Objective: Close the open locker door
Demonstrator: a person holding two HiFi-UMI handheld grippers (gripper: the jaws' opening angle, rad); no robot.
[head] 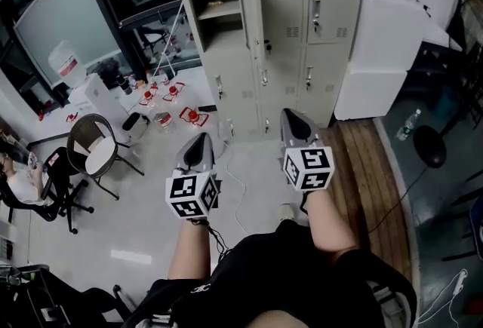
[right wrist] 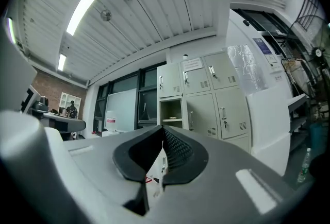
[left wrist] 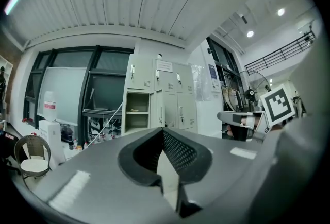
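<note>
A bank of beige lockers [head: 294, 25] stands ahead. One upper-left compartment [head: 215, 13] is open, with a shelf inside, and its door [head: 251, 11] is swung out, seen nearly edge-on. My left gripper [head: 204, 138] and right gripper [head: 291, 115] are held side by side over the floor, well short of the lockers, both shut and holding nothing. The open compartment [left wrist: 137, 110] shows beyond the tip of my left gripper [left wrist: 163, 130]. It shows again as the open compartment [right wrist: 170, 114] past my right gripper [right wrist: 161, 127].
A white cabinet [head: 381, 55] stands right of the lockers. Several red-capped bottles [head: 172, 96] and a chair [head: 94, 145] sit at the left, where a person [head: 23, 179] is seated. A cable [head: 235, 183] crosses the floor. A bottle [head: 407, 125] and a round stand base [head: 430, 145] are at the right.
</note>
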